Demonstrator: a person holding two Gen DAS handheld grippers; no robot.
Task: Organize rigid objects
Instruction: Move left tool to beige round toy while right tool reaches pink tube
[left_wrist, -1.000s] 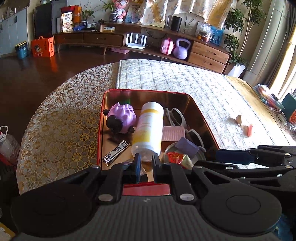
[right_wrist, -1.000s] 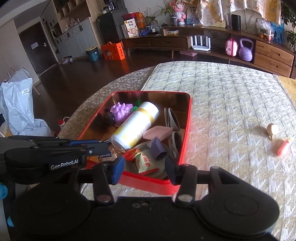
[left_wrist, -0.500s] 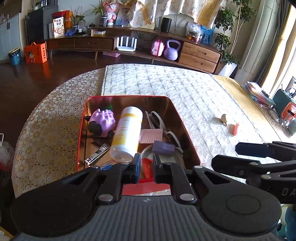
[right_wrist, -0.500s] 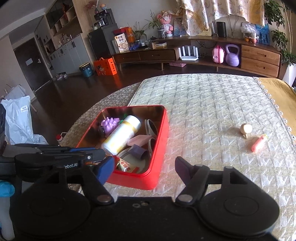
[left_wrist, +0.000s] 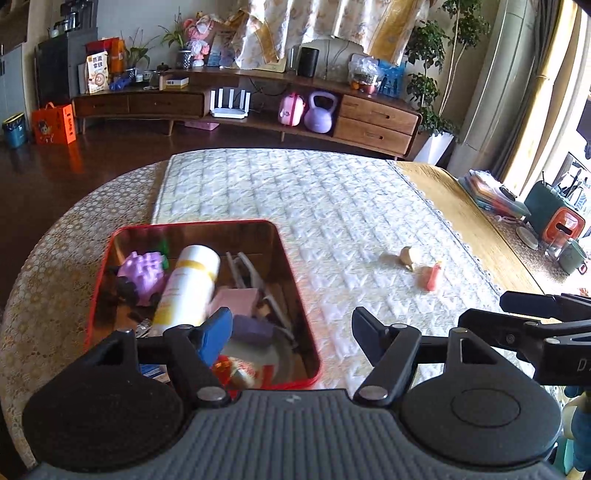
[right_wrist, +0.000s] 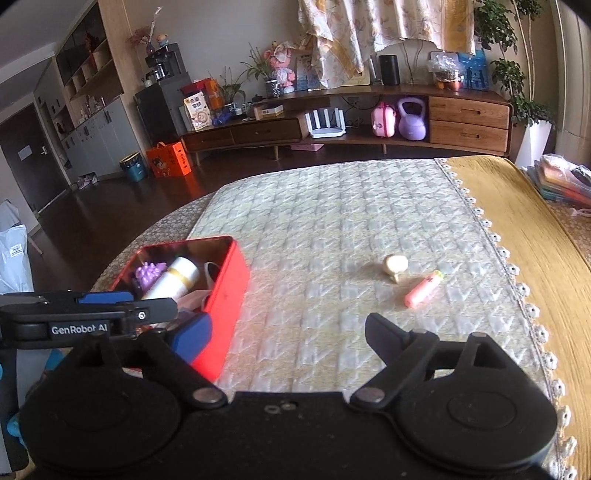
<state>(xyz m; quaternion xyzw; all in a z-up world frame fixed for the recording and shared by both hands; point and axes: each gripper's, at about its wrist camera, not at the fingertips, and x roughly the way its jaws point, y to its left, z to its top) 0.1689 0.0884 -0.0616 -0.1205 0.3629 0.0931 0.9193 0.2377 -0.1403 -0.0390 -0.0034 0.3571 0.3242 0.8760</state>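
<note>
A red tin box (left_wrist: 295, 266) (right_wrist: 229, 280) sits on the quilted table at the left. It holds a white bottle (left_wrist: 188, 288), a purple spiky toy (left_wrist: 146, 271) and several small items. A small beige top-shaped object (left_wrist: 408, 256) (right_wrist: 395, 265) and a pink tube (left_wrist: 430, 277) (right_wrist: 423, 290) lie on the cloth to the right of the box. My left gripper (left_wrist: 291, 332) is open and empty over the box's near right corner. My right gripper (right_wrist: 288, 338) is open and empty, just right of the box.
The table's lace edge (right_wrist: 517, 280) and a yellow cloth (right_wrist: 535, 229) run along the right. A wooden sideboard (right_wrist: 369, 122) stands across the room. A stack of coloured folders (left_wrist: 491, 195) lies at the far right.
My left gripper has opened from shut. Both grippers have pulled back and shifted right, away from the box. The right gripper's jaws have spread wider.
</note>
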